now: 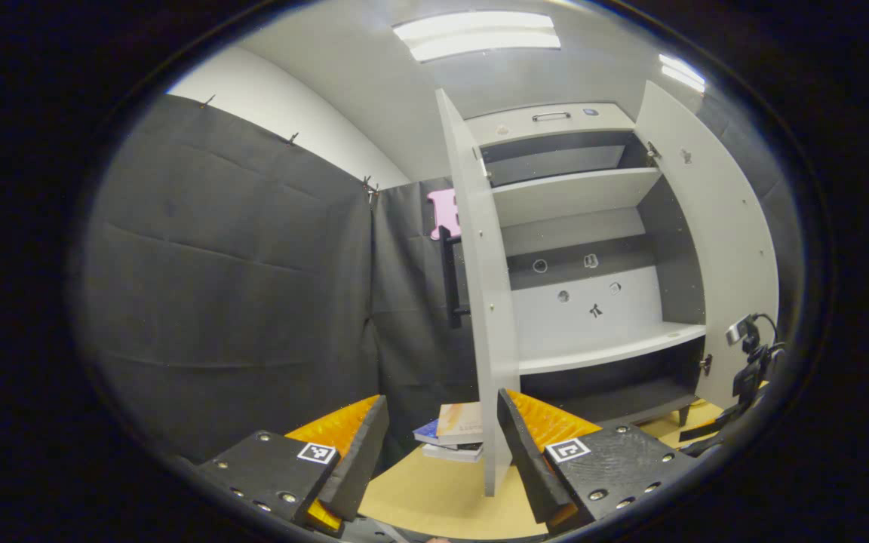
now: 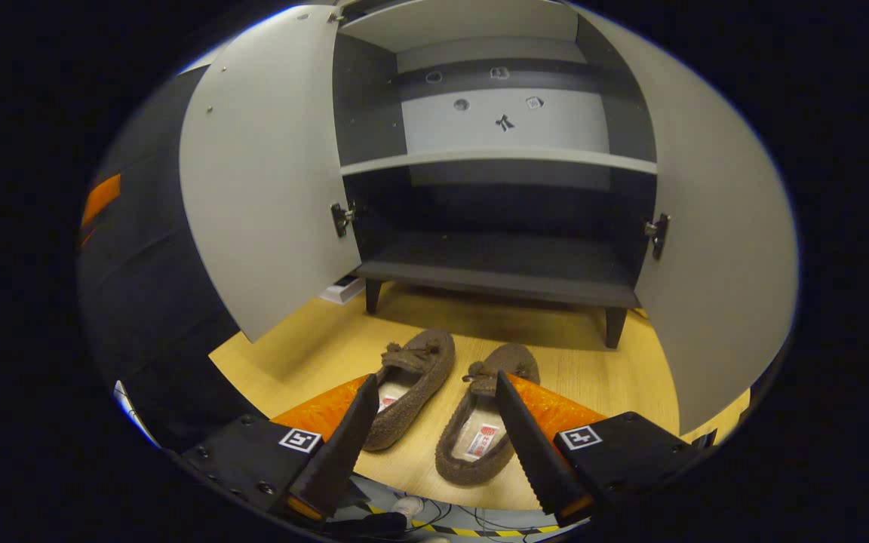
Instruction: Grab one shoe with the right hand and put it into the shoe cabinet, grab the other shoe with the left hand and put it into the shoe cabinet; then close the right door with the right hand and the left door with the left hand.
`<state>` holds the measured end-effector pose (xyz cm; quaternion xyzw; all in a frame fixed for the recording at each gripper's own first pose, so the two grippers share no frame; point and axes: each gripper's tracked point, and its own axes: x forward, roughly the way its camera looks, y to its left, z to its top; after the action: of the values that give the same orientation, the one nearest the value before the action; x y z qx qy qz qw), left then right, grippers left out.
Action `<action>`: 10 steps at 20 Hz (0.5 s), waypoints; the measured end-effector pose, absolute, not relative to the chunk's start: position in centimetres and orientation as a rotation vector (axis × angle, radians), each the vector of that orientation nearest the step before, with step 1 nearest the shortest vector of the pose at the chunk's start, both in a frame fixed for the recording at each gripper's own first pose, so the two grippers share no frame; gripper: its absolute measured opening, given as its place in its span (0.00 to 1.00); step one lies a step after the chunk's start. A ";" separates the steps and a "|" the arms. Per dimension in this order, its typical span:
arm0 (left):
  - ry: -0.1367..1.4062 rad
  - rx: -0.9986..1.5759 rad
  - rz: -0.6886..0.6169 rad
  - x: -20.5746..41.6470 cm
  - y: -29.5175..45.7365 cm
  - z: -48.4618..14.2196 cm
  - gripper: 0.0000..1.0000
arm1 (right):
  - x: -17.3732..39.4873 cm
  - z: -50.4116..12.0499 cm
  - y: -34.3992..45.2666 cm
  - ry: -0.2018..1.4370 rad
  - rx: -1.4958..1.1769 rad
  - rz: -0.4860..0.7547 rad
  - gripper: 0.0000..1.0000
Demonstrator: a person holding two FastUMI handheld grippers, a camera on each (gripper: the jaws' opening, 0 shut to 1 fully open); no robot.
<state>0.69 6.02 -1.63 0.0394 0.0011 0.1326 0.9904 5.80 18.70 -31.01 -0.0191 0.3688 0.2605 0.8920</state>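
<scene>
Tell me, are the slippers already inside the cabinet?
No: both slippers lie on the wooden floor in front of the open cabinet.

Each hand-held gripper (image 1: 442,430) (image 2: 431,422) has screwed black blocks bearing square markers.

Open passage between doors (image 2: 261,173) to bottom shelf (image 2: 502,260)
</scene>
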 end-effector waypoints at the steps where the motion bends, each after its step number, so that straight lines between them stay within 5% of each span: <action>1: 0.013 0.079 0.281 0.6 6.7 -2.1 0.84 | 5.6 -32.1 19.1 0.796 -0.044 0.550 0.98; 3: 0.037 0.084 0.315 0.4 7.8 -2.6 0.84 | 6.1 -34.5 19.8 0.866 -0.049 0.549 0.90; 6: 0.038 0.085 0.364 0.0 9.4 -2.7 0.92 | 6.9 -37.7 19.7 0.962 -0.074 0.527 0.94; 7: 0.044 0.083 0.376 0.0 9.7 -3.1 0.92 | 7.5 -39.0 19.5 0.982 -0.082 0.505 0.91; 8: 0.053 0.084 0.386 -0.1 10.0 -3.3 0.92 | 7.8 -39.8 19.3 1.004 -0.087 0.487 0.74; 10: 0.061 0.089 0.405 -0.3 10.6 -3.3 0.92 | 8.5 -41.3 19.4 1.048 -0.089 0.462 0.71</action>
<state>-0.25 10.60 -3.34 0.0442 0.0305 0.2008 0.9782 8.50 19.39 -41.29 -0.0422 0.4956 0.2186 0.8396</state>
